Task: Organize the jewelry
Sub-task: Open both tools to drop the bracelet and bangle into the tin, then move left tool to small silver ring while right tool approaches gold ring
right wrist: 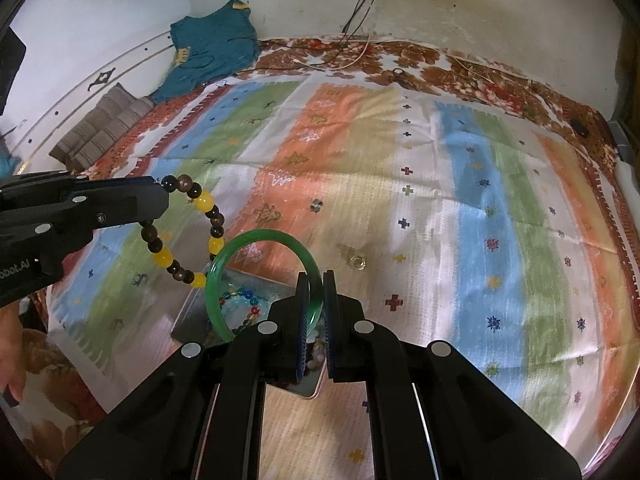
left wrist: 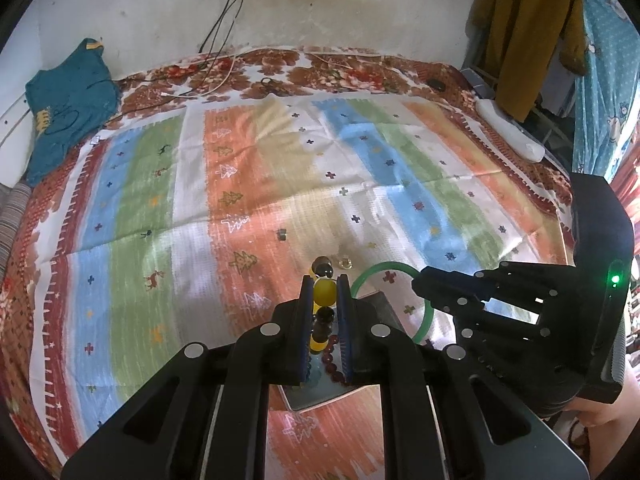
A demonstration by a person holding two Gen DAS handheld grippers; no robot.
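Note:
My left gripper (left wrist: 325, 285) is shut on a bracelet of brown and yellow beads (left wrist: 324, 294), which hangs as a loop in the right wrist view (right wrist: 188, 232) from that gripper (right wrist: 162, 192). My right gripper (right wrist: 316, 280) is shut on a green bangle (right wrist: 240, 260), held upright above a shallow metal tray (right wrist: 188, 316) holding a multicoloured bead bracelet (right wrist: 244, 300). In the left wrist view the bangle (left wrist: 362, 278) and right gripper (left wrist: 418, 284) sit just right of my left fingers, over the tray (left wrist: 384, 304), where dark red beads (left wrist: 332, 360) lie.
A striped cloth (right wrist: 400, 184) covers the bed. On it lie a small silver ring (right wrist: 317, 205) and a clear gold-toned ring (right wrist: 357, 262), also in the left wrist view (left wrist: 345, 263). A teal shirt (left wrist: 68, 108), cables (left wrist: 216, 76) and a white pillow (left wrist: 508, 128) lie at the far edges.

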